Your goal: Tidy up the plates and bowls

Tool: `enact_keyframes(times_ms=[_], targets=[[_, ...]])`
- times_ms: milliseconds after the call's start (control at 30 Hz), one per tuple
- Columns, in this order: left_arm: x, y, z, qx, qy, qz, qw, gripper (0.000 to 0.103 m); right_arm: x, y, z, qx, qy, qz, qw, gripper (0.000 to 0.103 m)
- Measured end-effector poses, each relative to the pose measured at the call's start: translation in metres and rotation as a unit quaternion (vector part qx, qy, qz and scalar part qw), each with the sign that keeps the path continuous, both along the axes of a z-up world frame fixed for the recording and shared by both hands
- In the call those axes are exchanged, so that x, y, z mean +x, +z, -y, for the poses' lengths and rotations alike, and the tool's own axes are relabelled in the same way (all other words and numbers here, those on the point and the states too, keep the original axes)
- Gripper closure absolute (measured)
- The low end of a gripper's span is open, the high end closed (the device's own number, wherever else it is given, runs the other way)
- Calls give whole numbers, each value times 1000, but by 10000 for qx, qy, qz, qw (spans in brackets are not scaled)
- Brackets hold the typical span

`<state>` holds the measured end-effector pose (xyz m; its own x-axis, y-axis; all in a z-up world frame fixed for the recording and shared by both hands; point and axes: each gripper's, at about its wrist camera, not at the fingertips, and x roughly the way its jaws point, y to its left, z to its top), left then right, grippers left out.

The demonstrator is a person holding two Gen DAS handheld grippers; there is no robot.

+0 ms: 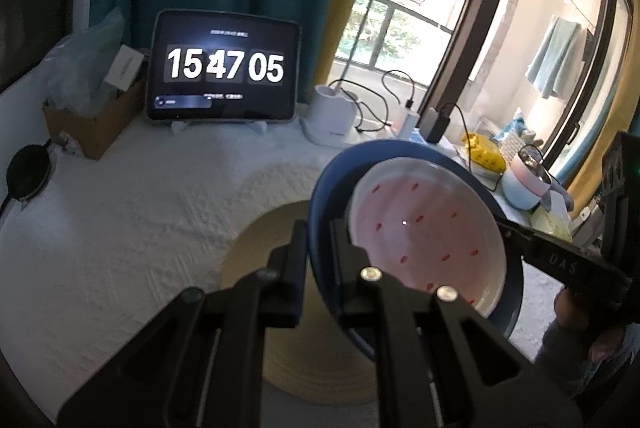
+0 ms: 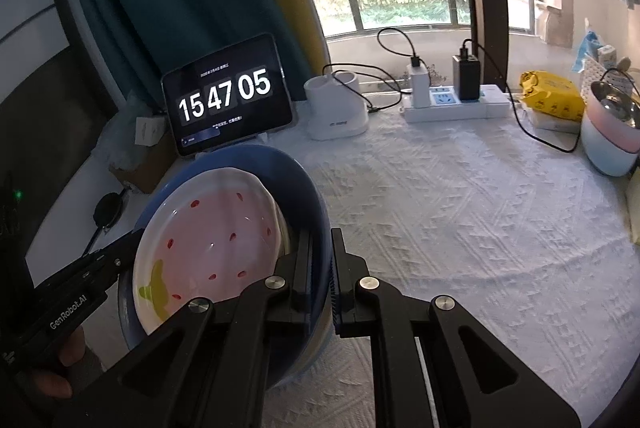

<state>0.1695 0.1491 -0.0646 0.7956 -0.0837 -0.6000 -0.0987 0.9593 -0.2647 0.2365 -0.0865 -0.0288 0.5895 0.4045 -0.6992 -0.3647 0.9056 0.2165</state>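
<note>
Two grippers carry one load: my left gripper (image 1: 319, 252) and right gripper (image 2: 321, 268) are each clenched on opposite rims of the blue bowl (image 2: 304, 179), which holds the pink-spotted plate (image 2: 208, 240). Just beneath the bowl lies a beige plate (image 1: 256, 244) on the white cloth (image 2: 460, 228). I judge this the carrying step; next I must lower both hands evenly, keeping the bowl level. Beyond the bowl stands the clock tablet (image 1: 224, 67).
</note>
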Motion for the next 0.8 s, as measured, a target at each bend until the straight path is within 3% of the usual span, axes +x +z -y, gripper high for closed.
enact_keyframes(times_ms=[800], targets=[[3, -11, -20, 110, 278, -123, 9995, 94, 18, -34, -31, 2, 241, -410, 9989, 93]])
